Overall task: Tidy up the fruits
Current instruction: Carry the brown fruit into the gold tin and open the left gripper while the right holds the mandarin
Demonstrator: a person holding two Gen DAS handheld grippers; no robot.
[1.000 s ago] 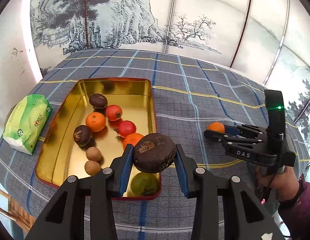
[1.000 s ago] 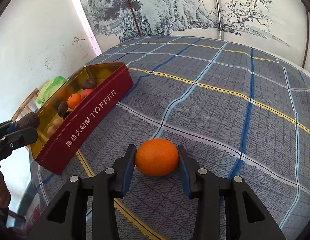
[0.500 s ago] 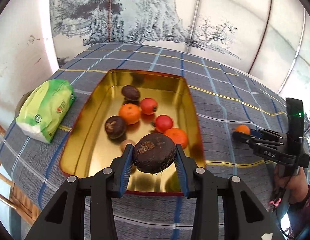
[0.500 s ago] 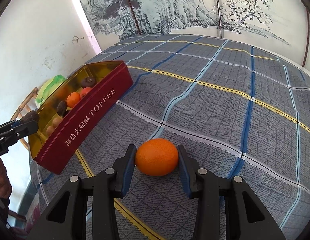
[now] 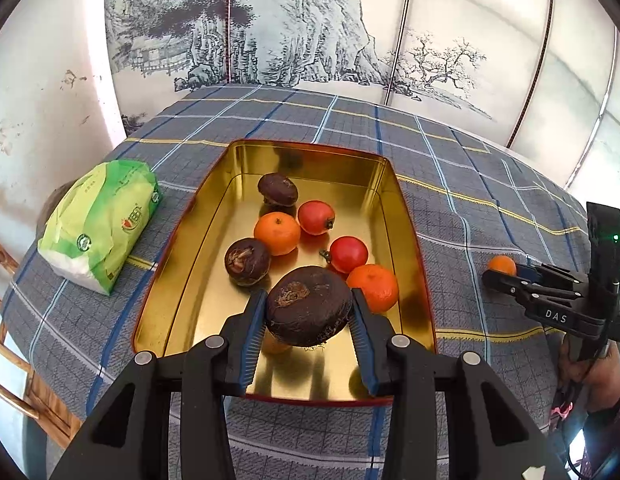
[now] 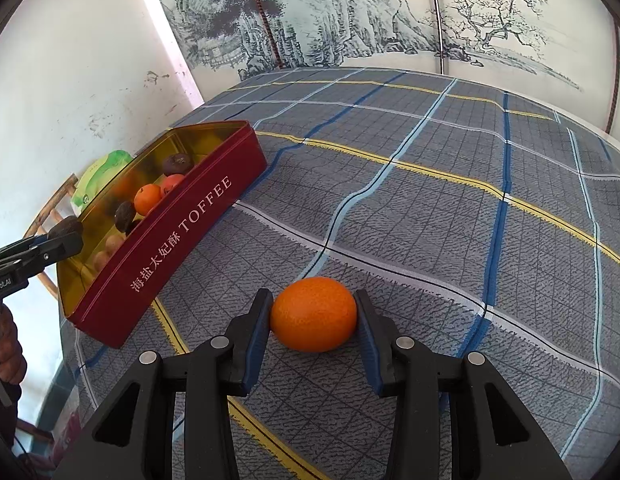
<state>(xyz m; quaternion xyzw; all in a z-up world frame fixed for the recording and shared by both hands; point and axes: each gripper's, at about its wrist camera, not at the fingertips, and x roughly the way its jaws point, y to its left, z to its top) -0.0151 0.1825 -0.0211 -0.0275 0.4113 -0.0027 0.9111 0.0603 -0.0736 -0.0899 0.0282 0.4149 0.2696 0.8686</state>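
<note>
Mid-drop: L gripper [image 5: 308, 322] clamped on dark fruit [image 5: 308, 306], held over near end of tin [image 5: 406, 204] w/ other fruit. R gripper [image 6: 313, 322] clamped on orange [image 6: 313, 314], resting on cloth [image 6: 430, 216] near tin. Next: lower, open L over bare spot; then carry orange over.

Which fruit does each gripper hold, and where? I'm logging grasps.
Left gripper: dark brown round fruit, pads on its sides, over the gold tin. Right gripper: orange mandarin, by its sides.
</note>
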